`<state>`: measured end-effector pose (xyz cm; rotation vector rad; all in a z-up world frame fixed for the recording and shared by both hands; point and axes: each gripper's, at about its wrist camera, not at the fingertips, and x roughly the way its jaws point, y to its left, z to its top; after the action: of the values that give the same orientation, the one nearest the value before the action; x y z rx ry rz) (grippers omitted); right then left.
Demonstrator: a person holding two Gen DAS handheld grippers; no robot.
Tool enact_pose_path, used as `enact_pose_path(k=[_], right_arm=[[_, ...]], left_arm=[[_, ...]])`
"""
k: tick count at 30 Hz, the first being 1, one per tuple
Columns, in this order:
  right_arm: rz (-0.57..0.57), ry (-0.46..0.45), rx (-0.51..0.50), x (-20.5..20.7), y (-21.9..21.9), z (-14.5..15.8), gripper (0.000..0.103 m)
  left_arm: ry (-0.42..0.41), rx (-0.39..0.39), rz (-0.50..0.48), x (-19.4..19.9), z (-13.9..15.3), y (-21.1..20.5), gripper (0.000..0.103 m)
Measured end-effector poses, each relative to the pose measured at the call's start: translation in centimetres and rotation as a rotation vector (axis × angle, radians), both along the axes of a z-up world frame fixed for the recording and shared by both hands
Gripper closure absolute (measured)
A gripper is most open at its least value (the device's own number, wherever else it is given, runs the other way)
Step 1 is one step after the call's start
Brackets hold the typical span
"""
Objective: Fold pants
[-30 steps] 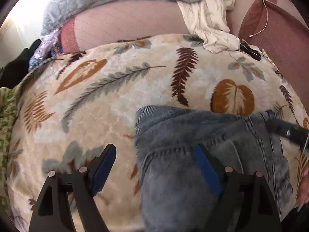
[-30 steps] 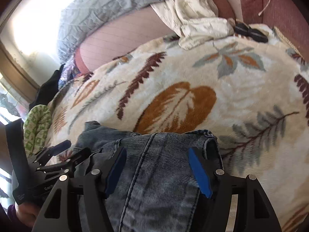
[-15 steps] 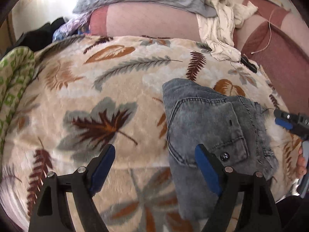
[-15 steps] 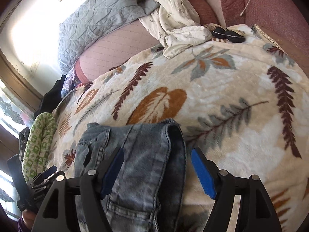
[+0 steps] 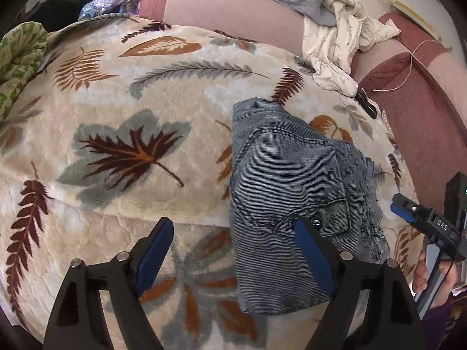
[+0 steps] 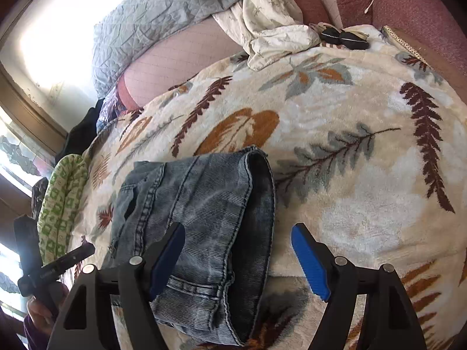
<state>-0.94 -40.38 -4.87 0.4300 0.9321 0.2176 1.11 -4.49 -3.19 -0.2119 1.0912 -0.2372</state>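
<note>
Folded denim pants point(image 5: 292, 180) lie compact on a leaf-patterned blanket point(image 5: 122, 151), both left tongs point(image 5: 233, 250) and right tongs point(image 6: 239, 259) open and empty, the right's jaws just widening; folding looks finished, perhaps only tidying remains.

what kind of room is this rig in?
Most likely a bedroom at home. The folded jeans lie on a leaf-print fleece blanket spread over what looks like a bed, with a grey quilted cover and crumpled cream cloth behind it, and a bright window beside.
</note>
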Motion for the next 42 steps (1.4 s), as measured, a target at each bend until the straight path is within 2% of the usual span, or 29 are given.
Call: enact_pose_path(k=[4,13,23,30,34,42], right_arm=[[-0.002,0.018,0.024,0.1,-0.3,-0.5,0.024],[0.013,0.046,0.001,0.8,0.3,-1.3,0.024],[0.028,0.116,0.005,1.9,0.6,-3.3,0.023],[0.084,0.124,0.13,2.3,1.2,-3.8,0.022],[0.114,0.13,0.168,2.5,1.9,-3.9,0.022],[0.131,0.13,0.214,3.1,2.7,-4.6,0.02]], left_arm=[[-0.013,0.004,-0.025,0.4,0.1,-0.8,0.018],[-0.009,-0.07,-0.042,2.1,-0.3,-1.9,0.018],[0.093,-0.133,-0.064,3.3,-3.1,-2.6,0.017],[0.099,-0.175,-0.09,3.1,-3.4,-2.6,0.017],[0.075,-0.138,-0.123,2.9,-3.3,-3.4,0.017],[0.1,-0.188,-0.113,3.8,-3.9,-2.9,0.013]])
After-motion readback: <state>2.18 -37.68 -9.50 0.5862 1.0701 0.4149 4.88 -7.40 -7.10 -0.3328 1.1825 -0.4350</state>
